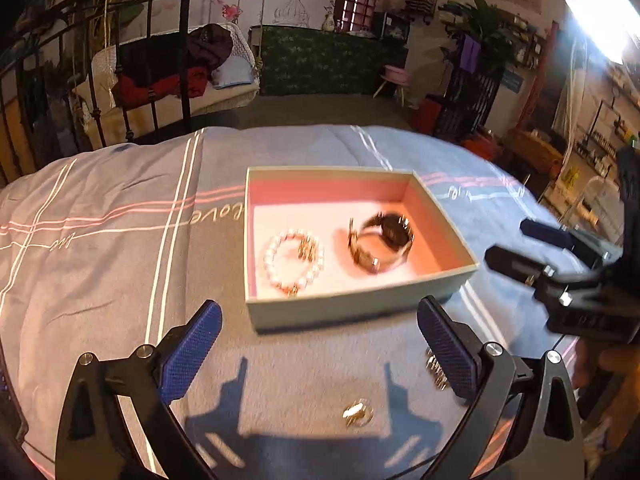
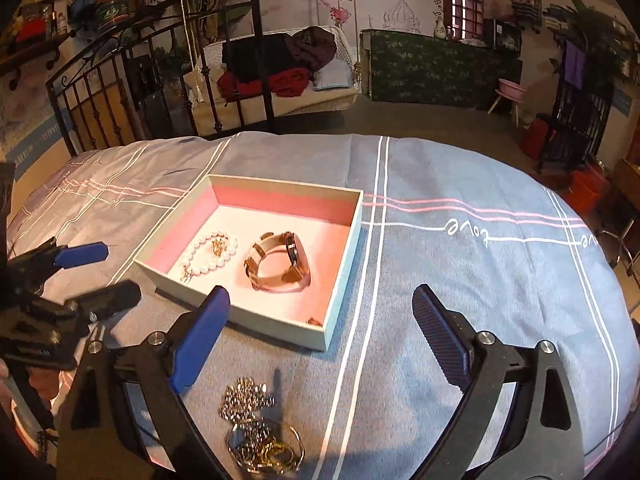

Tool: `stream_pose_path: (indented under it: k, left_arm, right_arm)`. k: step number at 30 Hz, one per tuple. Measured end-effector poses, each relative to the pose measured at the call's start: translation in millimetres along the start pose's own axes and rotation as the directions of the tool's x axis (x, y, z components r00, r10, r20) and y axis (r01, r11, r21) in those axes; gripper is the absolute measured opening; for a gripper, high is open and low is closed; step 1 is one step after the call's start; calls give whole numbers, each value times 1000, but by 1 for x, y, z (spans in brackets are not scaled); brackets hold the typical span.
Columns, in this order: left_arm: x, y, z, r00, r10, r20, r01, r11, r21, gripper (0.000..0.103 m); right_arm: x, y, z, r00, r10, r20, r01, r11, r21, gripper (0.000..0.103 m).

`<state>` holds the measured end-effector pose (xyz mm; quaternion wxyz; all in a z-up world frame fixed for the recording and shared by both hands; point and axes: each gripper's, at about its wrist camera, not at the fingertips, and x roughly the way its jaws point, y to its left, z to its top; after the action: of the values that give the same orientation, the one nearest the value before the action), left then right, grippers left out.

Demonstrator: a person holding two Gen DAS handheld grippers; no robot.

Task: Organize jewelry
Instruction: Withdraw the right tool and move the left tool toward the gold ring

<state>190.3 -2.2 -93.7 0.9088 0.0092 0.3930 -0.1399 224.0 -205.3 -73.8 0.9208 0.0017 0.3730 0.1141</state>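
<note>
Already the pearl bracelet (image 1: 293,263) and watch (image 1: 380,243) lie in the box (image 1: 360,308), so both the left gripper (image 1: 320,354) and right gripper (image 2: 320,336) gape wide, holding nothing, ready for the loose ring (image 1: 357,412).

Striped bedspread (image 2: 460,280), open box (image 2: 240,314), loose jewelry (image 2: 256,432)

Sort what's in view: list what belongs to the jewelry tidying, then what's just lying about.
Job:
- box
- pearl bracelet and watch, both inside it
- loose jewelry pile on the bedspread
- ring on the bedspread

Lying about:
- clothes heap
- pink stool
</note>
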Motion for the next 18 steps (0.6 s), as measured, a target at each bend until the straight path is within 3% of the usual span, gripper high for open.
stream_pose_path:
  k: [5,10,13,16,18]
  left_arm:
    - [9,-18,-44,997,-10,-73,16,996,91,96]
    - [19,-20,-58,993,-38,-109,53,989,140,90]
    - [24,-24,-57,993,-26,-117,49,979,199,75]
    - [23,-27,-54,992,-53,-113,78,970,228,46]
    - [22,-32,-55,992,-67,-109,94,961,259,14]
  right_arm:
    - [1,-2,-33,998,10,-65,-9,1000,23,91]
    - [4,0,-53,993,32,-112,-28,999,31,91]
    - [6,4,-54,992,40,-120,-37,999,28,91]
    - [9,8,-55,991,44,-127,-42,999,22,91]
    - [10,11,-55,990,46,-134,-44,999,14,91]
